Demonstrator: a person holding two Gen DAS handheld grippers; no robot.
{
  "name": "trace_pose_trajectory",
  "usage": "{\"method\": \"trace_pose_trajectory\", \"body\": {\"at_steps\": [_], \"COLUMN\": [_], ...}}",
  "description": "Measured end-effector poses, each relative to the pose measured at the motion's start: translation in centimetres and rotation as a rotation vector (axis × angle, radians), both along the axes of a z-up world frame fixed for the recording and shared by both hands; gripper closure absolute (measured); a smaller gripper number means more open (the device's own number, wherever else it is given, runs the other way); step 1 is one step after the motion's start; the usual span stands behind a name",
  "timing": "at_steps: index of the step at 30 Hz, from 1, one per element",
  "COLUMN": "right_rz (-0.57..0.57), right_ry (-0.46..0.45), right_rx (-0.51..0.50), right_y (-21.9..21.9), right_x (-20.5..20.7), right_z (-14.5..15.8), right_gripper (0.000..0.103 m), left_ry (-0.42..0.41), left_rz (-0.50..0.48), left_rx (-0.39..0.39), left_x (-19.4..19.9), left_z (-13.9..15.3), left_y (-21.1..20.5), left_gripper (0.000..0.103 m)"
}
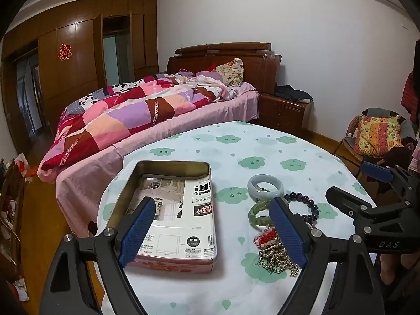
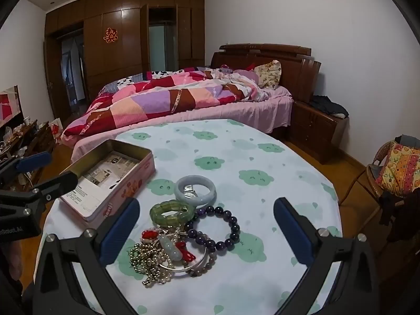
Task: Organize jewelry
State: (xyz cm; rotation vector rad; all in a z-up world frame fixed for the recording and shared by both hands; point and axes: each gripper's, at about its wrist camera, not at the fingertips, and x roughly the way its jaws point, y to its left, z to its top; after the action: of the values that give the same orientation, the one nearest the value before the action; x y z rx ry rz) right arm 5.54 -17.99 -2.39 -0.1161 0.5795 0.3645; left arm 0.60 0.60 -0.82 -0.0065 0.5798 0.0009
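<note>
Jewelry (image 2: 181,239): one loose heap on the surface (image 2: 262,152), lying just beside the open tin (image 2: 115,183), on the side away from the bed (image 2: 183,99). Nothing from the heap is in the tin yet.

Step in hand, as we judge it: the start. We hold both tongs above the near edge of the surface with nothing taken up. Left tongs (image 1: 210,228): jaws wide apart, empty, over the tin's near end. Right tongs (image 2: 207,233): jaws wide apart, empty, over the heap.

Count, as far as we can separate the pieces:
- pale bangle (image 2: 195,189), one, farthest from us, with a small metal piece inside its ring that we cannot identify
- green bracelet (image 2: 172,212), one, touching the pale bangle
- dark bead bracelet (image 2: 215,229), one, on the heap's side away from the tin
- ball chain (image 2: 147,261), one tangled bunch
- silver bangle (image 2: 189,266), one, partly buried
- pale pendant on red cord (image 2: 172,246), one; a second red knot may belong to it
- tin, one, holding printed paper (image 1: 173,210)

Next move, we judge: lower the right tongs over a single free piece, likely the pale bangle, and close without snagging its neighbours.
</note>
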Motion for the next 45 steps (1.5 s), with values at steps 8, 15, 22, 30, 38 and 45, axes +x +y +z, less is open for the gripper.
{"method": "trace_pose_trajectory", "body": {"at_steps": [8, 15, 22, 30, 38, 45], "right_rz": [0.002, 0.000, 0.002, 0.001, 0.002, -0.005], "right_ry": [-0.001, 0.002, 0.005, 0.007, 0.013, 0.021], "right_rx": [0.003, 0.000, 0.002, 0.001, -0.005, -0.006], "right_y": [0.0, 0.1, 0.0, 0.0, -0.1, 0.1], "right_x": [0.0, 0.1, 0.1, 0.1, -0.1, 0.5], "right_z": [-0.2, -0.4, -0.3, -0.4, -0.7, -1.1], "right_gripper": [0.000, 0.000, 0.000, 0.000, 0.000, 0.000], "left_ry": [-0.008, -0.004, -0.005, 0.000, 0.004, 0.006], "left_rz": [0.002, 0.005, 0.007, 0.017, 0.018, 0.021], "left_rx": [0.012, 0.017, 0.019, 0.020, 0.025, 0.028], "left_x": [-0.5, -0.3, -0.4, -0.4, -0.4, -0.3], "left_z": [0.6, 0.5, 0.8, 0.6, 0.6, 0.2], "left_y": [-0.4, -0.4, -0.4, -0.1, 0.5, -0.2], "left_gripper": [0.015, 0.015, 0.015, 0.015, 0.015, 0.015]}}
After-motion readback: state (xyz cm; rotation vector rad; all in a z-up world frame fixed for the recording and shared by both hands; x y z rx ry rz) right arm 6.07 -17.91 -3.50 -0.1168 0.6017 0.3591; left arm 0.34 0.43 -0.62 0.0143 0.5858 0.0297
